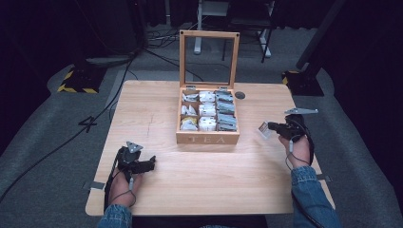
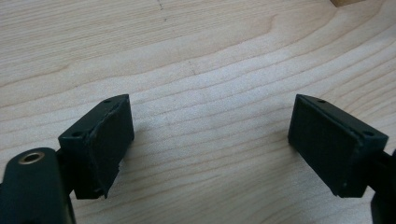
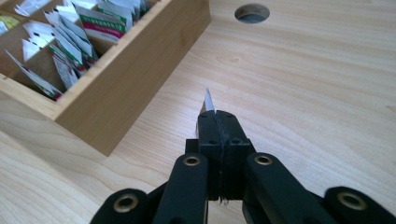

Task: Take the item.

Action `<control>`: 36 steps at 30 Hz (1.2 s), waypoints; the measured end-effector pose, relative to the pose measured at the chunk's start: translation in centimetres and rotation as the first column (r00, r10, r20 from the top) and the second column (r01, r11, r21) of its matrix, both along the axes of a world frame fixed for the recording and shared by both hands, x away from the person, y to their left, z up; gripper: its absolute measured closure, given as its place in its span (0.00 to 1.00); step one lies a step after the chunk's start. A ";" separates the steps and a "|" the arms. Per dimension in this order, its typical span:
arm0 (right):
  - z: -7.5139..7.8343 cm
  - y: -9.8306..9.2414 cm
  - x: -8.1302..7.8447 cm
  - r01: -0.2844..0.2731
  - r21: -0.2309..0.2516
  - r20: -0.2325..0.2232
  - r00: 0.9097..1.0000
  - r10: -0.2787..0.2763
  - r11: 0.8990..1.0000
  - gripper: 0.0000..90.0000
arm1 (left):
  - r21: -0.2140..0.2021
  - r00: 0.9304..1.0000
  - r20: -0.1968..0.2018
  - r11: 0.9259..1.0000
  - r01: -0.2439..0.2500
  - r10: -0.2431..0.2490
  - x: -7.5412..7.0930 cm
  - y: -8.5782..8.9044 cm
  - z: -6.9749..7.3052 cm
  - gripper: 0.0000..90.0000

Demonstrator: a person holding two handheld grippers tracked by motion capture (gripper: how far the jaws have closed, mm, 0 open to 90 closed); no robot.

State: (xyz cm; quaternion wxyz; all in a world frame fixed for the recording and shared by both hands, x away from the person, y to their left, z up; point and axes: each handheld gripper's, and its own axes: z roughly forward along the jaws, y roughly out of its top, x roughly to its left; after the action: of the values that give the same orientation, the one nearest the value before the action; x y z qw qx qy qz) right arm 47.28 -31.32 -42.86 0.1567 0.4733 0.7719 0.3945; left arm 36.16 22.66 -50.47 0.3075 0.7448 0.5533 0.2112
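While the wooden tea box (image 1: 207, 137) stands open, full of sachets, the right gripper (image 1: 266, 127) pinches one tea sachet (image 1: 263, 128) beside it, off the table (image 1: 204, 185). Left gripper (image 1: 153, 163) rests spread, empty. Placement likely remains.

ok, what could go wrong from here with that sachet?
1. The right hand-held gripper pinches the sachet thinly, with just a sliver past the jaws in the right gripper view; it could slip.
2. It hangs over bare table beside the tea box; a drop lands outside.
3. The left hand-held gripper rests open, far away, no backup.
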 end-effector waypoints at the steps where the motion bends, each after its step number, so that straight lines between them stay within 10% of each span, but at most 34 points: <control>1: -0.3 0.0 0.1 0.002 -0.004 -0.010 1.000 -0.002 1.000 0.99 | 0.000 1.000 0.000 1.000 0.000 0.000 0.0 0.0 0.0 0.16; 22: -2.4 -1.3 1.0 0.063 -0.008 -0.100 0.993 -0.063 0.998 0.93 | 0.000 1.000 -0.001 1.000 -0.001 0.001 0.0 0.0 0.0 0.16; 36: -4.4 -2.7 1.6 0.124 -0.042 -0.124 0.984 -0.128 0.991 0.49 | 0.000 1.000 -0.001 1.000 -0.001 0.001 0.0 0.0 0.0 0.16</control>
State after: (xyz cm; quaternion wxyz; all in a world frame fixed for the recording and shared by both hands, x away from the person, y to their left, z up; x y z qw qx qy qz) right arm 48.92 -33.98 -47.25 0.1405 0.5424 0.7554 0.3397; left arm 36.19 22.65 -50.46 0.3070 0.7446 0.5540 0.2110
